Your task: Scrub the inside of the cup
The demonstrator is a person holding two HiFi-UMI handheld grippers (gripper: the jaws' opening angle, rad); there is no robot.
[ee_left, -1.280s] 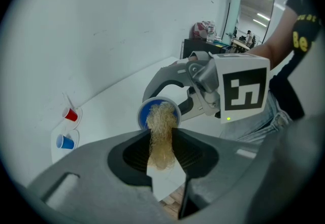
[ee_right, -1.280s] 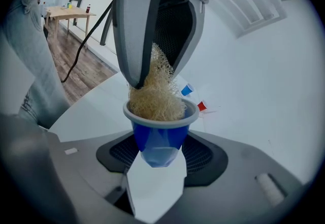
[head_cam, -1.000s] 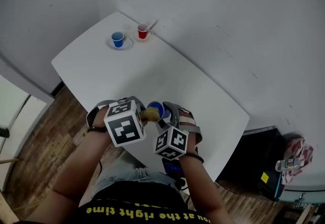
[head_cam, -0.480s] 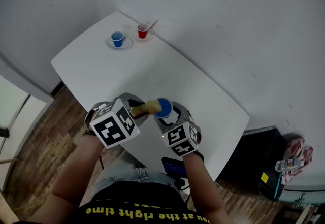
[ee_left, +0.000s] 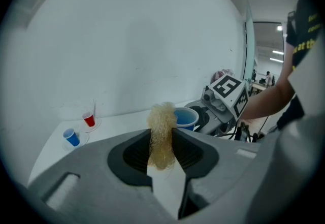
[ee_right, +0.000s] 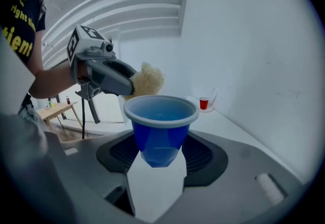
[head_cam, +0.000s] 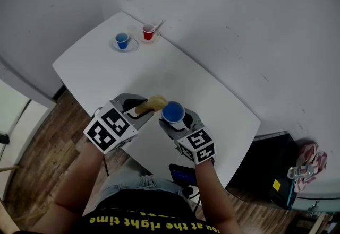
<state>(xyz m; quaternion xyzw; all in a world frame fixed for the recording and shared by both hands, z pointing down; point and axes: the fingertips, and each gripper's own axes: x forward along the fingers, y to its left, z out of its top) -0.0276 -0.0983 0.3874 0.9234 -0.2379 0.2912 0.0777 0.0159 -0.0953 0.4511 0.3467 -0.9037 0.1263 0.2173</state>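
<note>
My right gripper [ee_right: 159,154] is shut on a blue plastic cup [ee_right: 161,126], which stands upright between its jaws with its mouth up; in the head view the blue cup [head_cam: 172,112] is above the table's near edge. My left gripper [ee_left: 162,148] is shut on a tan fibrous scrubber [ee_left: 162,134]. In the head view the scrubber [head_cam: 152,103] sits just left of the cup's rim, outside the cup. From the right gripper view the scrubber [ee_right: 147,80] shows behind the cup's far rim.
The white table [head_cam: 159,74] runs away from me toward a white wall. At its far end stand a small blue cup [head_cam: 122,41] on a saucer and a small red cup [head_cam: 149,32] with a stick in it. Wooden floor lies to the left.
Both grippers rose and rolled. The cup turned from tilted toward the scrubber to upright, and the scrubber came out of the cup's mouth to its left rim.
</note>
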